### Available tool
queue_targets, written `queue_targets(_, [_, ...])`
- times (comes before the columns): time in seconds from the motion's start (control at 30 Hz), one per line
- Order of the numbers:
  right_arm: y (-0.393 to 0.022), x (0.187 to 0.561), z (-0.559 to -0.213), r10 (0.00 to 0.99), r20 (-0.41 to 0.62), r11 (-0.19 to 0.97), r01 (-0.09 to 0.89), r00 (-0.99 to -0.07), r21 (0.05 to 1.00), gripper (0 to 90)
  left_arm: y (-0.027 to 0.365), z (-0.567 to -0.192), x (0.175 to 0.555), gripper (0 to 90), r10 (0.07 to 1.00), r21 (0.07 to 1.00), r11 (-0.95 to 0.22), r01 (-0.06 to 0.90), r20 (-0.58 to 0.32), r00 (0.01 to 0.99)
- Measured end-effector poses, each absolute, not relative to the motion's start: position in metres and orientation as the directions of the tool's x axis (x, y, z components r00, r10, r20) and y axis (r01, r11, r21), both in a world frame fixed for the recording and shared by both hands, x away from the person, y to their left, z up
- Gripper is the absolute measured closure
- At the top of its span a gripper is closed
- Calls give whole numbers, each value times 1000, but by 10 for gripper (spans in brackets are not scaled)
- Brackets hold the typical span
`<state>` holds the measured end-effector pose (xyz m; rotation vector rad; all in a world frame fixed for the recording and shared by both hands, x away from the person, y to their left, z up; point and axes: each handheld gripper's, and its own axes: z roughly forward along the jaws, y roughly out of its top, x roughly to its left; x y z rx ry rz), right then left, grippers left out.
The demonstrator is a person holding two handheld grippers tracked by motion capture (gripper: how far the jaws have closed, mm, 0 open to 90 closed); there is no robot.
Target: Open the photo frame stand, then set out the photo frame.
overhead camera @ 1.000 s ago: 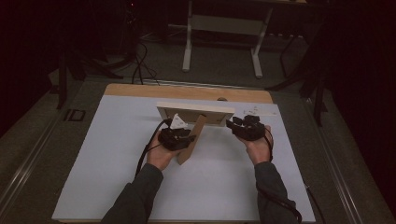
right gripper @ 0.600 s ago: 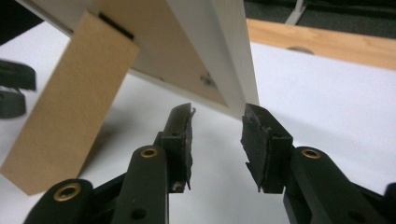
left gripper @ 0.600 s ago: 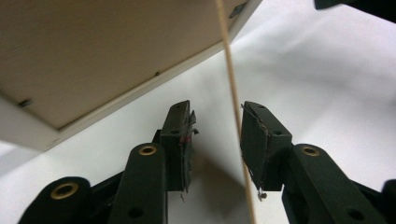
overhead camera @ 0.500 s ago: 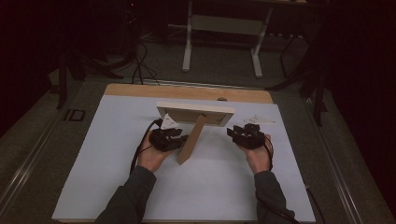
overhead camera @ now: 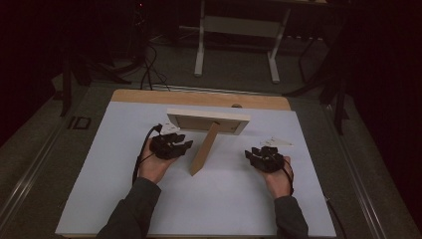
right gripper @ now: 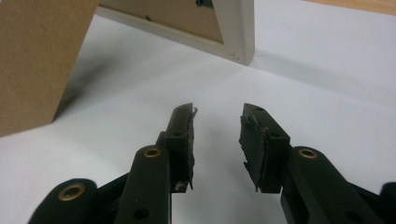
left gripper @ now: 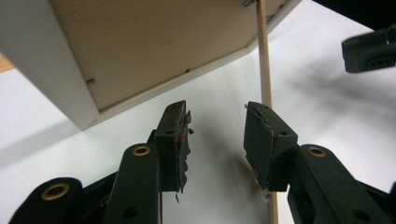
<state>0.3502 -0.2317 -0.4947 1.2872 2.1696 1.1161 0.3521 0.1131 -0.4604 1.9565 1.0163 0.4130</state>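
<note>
A white picture frame [overhead camera: 208,121] stands upright on the table with its brown back [left gripper: 154,51] toward me, propped on its cardboard stand leg [overhead camera: 204,149]. My left gripper [overhead camera: 183,146] sits just left of the leg, open; its jaws have just been opening and nothing is between them [left gripper: 217,126]. The leg's thin edge [left gripper: 265,70] runs past the right jaw. My right gripper [overhead camera: 258,154] rests to the right of the leg, apart from the frame, open and empty [right gripper: 217,116]. In the right gripper view the leg [right gripper: 39,60] and the frame's corner [right gripper: 243,32] lie ahead.
The white table top [overhead camera: 99,189] has a wooden strip [overhead camera: 199,98] along its far edge. Beyond it are a dark floor, cables and a white table base [overhead camera: 236,30]. The other gripper [left gripper: 369,49] appears at the top right of the left gripper view.
The right gripper has drawn back from the frame toward me and sunk lower. The left gripper has shifted a little left, away from the stand leg. The frame stands by itself.
</note>
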Motion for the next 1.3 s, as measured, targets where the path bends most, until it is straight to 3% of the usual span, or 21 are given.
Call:
queue_targets(0.47, [-242,348,-498,873,68,251,565,-483,786,640,134,-456,357,584,820,834,-193,517,-152,551])
queue_targets(0.73, [-241,351,-491,876,60,249,555,-478,794,637,143,-451,359,627,824,843,-176,509,-156,544])
queue_targets(0.97, [-238,360,-478,877,61,236,538,-476,809,650,146,-447,362,727,822,840,-161,518,-177,542])
queue_targets(1.0, [-238,362,-475,878,56,238,533,-476,812,669,146,-446,364,727,822,838,-164,521,-176,541])
queue_targets(1.17, [-236,374,-464,881,71,204,511,-468,835,875,141,-444,366,900,836,843,-173,509,-147,528])
queue_targets(1.3, [-232,378,-462,873,70,213,507,-482,835,899,139,-443,367,900,837,843,-171,510,-149,527])
